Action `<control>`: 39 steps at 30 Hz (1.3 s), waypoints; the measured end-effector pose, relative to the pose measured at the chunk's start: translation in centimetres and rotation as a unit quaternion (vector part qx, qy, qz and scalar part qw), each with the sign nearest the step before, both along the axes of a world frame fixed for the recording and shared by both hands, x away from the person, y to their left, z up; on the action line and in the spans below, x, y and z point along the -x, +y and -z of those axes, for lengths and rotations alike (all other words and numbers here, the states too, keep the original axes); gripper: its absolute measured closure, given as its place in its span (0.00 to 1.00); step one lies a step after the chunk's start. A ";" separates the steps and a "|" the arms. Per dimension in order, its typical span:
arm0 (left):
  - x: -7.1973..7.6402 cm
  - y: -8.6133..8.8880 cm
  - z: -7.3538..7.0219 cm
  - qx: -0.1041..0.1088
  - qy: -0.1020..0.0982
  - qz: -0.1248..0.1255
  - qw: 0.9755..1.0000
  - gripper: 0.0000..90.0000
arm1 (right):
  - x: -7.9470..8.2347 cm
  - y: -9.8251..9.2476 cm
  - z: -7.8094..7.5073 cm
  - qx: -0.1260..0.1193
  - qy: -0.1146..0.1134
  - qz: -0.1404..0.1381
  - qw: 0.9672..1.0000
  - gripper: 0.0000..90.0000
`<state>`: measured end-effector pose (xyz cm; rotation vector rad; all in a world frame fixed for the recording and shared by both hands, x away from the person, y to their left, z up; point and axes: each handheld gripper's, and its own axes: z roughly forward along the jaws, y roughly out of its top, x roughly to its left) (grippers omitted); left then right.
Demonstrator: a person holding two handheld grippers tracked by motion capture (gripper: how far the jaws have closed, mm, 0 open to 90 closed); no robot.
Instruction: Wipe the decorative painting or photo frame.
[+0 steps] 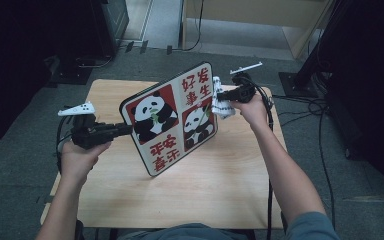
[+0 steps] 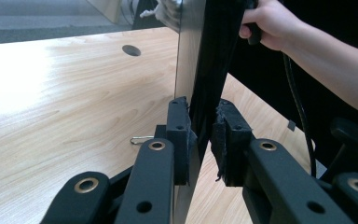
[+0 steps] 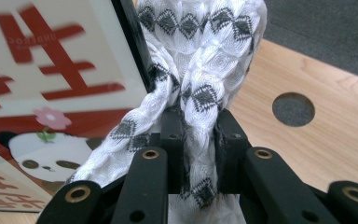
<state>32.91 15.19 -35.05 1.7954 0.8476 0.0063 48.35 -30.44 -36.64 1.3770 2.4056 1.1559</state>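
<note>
Pale wood-grain worktop, rectangular with rounded corners, one round hole through it; its near half lies bare. One flat panda board, glossy, red and white with rounded corners, stands tilted above the worktop's middle. Left gripper: jaws clamped on the board's thin edge, on the left side. Right gripper: jaws pinching one white cloth, woven with dark diamonds, against the board's far right edge.
</note>
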 end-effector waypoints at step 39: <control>0.0 -0.1 0.0 -0.002 -0.002 -0.004 1.000 0.87 | 1.7 -1.0 5.6 0.000 0.014 0.013 1.000 0.86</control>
